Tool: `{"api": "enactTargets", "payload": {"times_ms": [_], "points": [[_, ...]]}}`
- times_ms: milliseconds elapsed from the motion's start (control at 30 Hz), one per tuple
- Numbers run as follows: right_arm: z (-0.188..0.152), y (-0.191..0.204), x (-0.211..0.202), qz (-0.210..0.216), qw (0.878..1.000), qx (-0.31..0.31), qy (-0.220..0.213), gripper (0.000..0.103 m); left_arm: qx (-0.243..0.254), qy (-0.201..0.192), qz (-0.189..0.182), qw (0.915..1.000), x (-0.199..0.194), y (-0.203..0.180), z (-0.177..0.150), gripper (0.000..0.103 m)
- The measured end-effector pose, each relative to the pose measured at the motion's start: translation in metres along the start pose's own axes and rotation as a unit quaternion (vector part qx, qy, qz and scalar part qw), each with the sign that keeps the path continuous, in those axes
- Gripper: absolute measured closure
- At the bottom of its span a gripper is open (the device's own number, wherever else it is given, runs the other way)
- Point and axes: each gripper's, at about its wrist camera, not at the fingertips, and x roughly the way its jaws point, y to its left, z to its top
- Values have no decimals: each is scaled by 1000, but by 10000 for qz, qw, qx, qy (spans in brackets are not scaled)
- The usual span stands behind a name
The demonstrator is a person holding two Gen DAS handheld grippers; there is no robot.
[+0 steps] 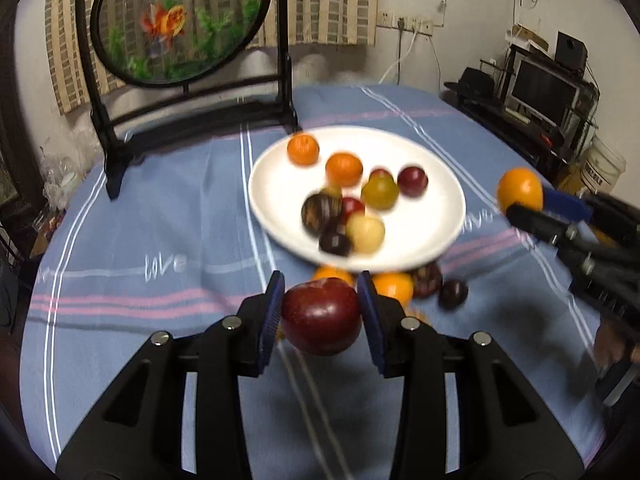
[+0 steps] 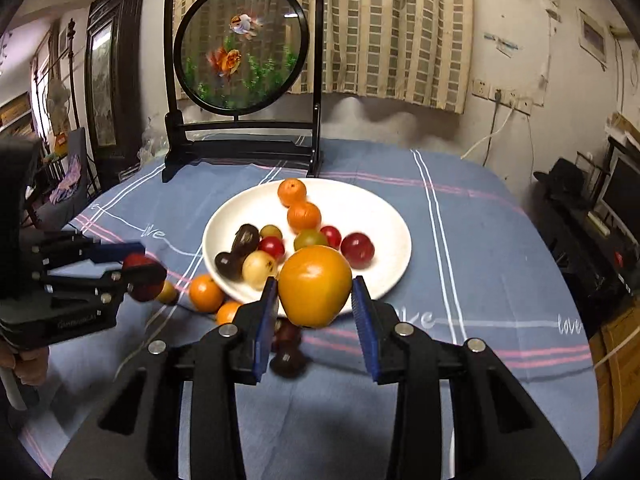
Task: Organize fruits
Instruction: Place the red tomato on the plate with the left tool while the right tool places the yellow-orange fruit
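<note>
Fruits split between plate and cloth: the white plate (image 2: 384, 216) carries tangerines, plums and dark pieces, while a few strays lie on the blue tablecloth (image 2: 480, 240) off its near rim. Left gripper (image 1: 321, 312) clamps a dark red plum (image 1: 322, 318) between its blue pads, lifted clear of the cloth. Right gripper (image 2: 316, 312) clamps an orange fruit (image 2: 315, 286), also aloft. From each set of jaws the plate lies at 12 o'clock, just beyond the held fruit. Both fruits are near-round, so no long axis matters. Right hand looks slightly nearer the rim. Likely next: carry forward, release over bare plate.
</note>
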Motion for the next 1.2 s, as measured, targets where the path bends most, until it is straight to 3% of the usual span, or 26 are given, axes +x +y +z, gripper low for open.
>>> {"api": "enactTargets", "payload": {"times_ms": [367, 433, 467, 533, 800, 933, 1000, 1200], "points": [[7, 1, 73, -41, 9984, -175, 536, 65, -320, 176, 164, 9992, 72, -8, 51, 62], [6, -1, 80, -128, 9979, -223, 595, 58, -477, 190, 117, 9986, 80, -6, 55, 50], [6, -2, 81, -183, 9979, -230, 574, 55, -555, 196, 121, 9982, 82, -4, 57, 34], [5, -3, 77, -169, 9984, -208, 499, 52, -639, 12, 220, 9977, 77, -2, 58, 29], [-2, -15, 49, 37, 9989, 180, 440, 49, -643, -61, 260, 9976, 51, 4, 46, 20], [-15, -19, 34, 70, 9983, 365, 455, 48, -619, -75, 432, 9971, 33, 11, 30, 17], [-21, -20, 27, 82, 9979, 471, 437, 41, -617, -95, 473, 9969, 25, 14, 21, 16], [-40, -17, 14, 248, 9962, 671, 489, 41, -587, 6, 642, 9962, 10, 26, -13, 14]]}}
